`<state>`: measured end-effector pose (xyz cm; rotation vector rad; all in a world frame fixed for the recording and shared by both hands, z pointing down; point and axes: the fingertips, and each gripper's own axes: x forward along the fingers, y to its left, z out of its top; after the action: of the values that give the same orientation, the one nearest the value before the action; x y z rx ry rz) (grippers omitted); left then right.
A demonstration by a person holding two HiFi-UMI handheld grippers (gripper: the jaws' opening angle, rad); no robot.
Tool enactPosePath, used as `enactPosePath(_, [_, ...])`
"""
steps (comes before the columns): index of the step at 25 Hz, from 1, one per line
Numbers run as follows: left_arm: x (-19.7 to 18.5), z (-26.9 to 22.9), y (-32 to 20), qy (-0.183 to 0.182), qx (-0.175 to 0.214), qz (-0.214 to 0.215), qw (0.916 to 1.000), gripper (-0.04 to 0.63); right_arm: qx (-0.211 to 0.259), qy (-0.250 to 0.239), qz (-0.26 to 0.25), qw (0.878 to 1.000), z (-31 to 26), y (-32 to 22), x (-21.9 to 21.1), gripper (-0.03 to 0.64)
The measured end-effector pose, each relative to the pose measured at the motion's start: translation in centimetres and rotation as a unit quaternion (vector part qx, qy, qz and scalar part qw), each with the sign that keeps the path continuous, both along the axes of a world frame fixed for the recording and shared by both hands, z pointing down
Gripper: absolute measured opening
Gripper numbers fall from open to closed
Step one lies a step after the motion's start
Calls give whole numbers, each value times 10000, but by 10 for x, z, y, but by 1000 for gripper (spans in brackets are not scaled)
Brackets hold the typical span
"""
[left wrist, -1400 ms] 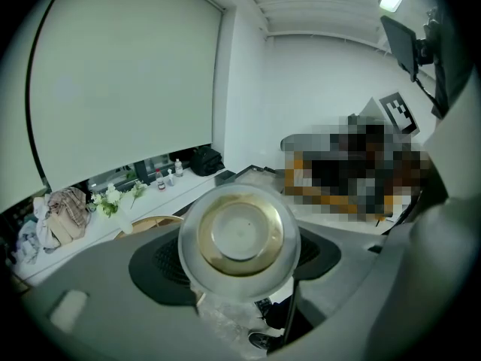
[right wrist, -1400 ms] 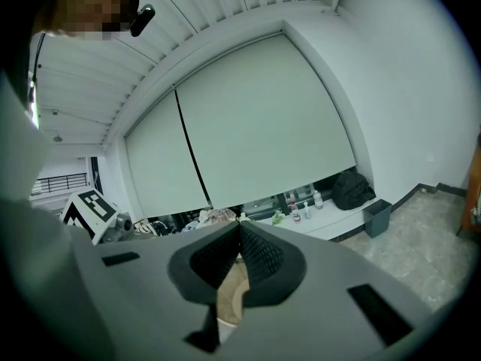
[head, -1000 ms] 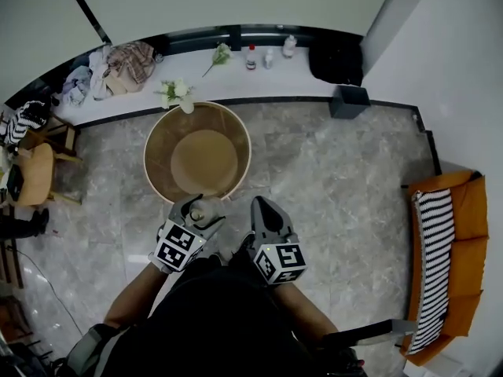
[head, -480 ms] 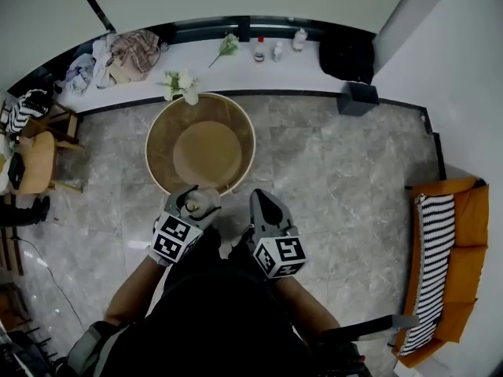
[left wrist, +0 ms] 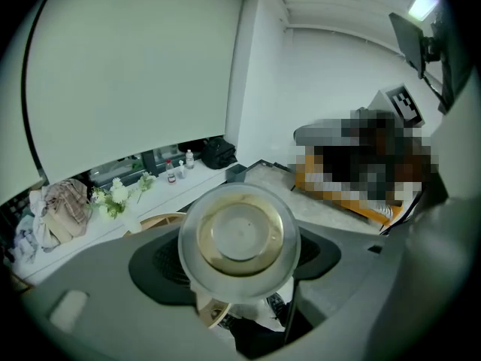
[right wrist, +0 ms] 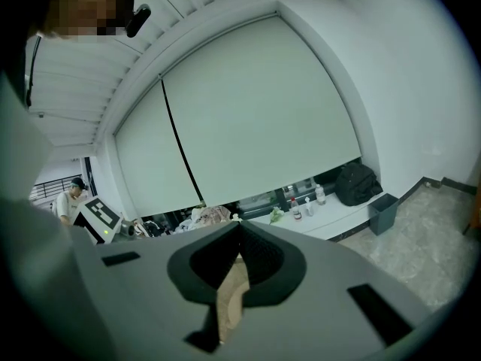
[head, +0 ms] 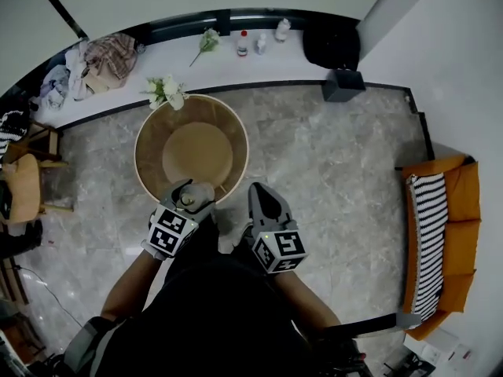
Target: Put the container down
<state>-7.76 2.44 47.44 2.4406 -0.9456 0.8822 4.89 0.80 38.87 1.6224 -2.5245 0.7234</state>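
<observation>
A clear round container (head: 193,197) with a pale lid is held in my left gripper (head: 187,201), which is shut on it just at the near rim of the round wooden table (head: 149,159). Seen from the left gripper view, the container (left wrist: 239,235) fills the space between the jaws of the left gripper (left wrist: 239,265), top facing the camera. My right gripper (head: 260,197) hovers beside it to the right, past the table's edge, over the floor. In the right gripper view the right gripper (right wrist: 239,241) has its jaws together with nothing held.
A white ledge (head: 236,69) along the wall carries flowers (head: 163,91), small bottles (head: 242,44), a pile of clothes (head: 102,53) and a black bag (head: 330,44). A dark bin (head: 342,85) stands on the marble floor. An orange sofa (head: 464,234) is at the right, a wooden chair (head: 23,187) at the left.
Both grippers have drifted forward toward the table; the container now sits over the table's near rim. The left gripper's hold is unchanged.
</observation>
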Motion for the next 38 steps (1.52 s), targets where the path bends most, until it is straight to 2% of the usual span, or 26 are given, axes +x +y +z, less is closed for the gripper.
enactPosePath(7, [-24,12,-54,-30,-61,468,9989,341,-190,100,440,9988,7,-41,-21,8])
enactPosePath(13, [-31,26,-83,-92,-64,815,9966,341,-295,179,844,9958,17,-54,-25,8])
enactPosePath(20, [-13,62,-116,-248,1,1051,9942,341,-434,157,1195,9918,40,-65,-12,8])
enactPosePath(28, [22,118,-155,-638,-61,1036,9926,341,-625,-28,1116,9918,93,-92,8,8])
enactPosePath(35, [55,169,-191,-809,-294,945,9918,341,-990,-162,1045,9895,140,-113,32,8])
enactPosePath(38, [63,194,-207,-894,-282,911,9914,341,-1119,-212,1040,9880,155,-121,43,8])
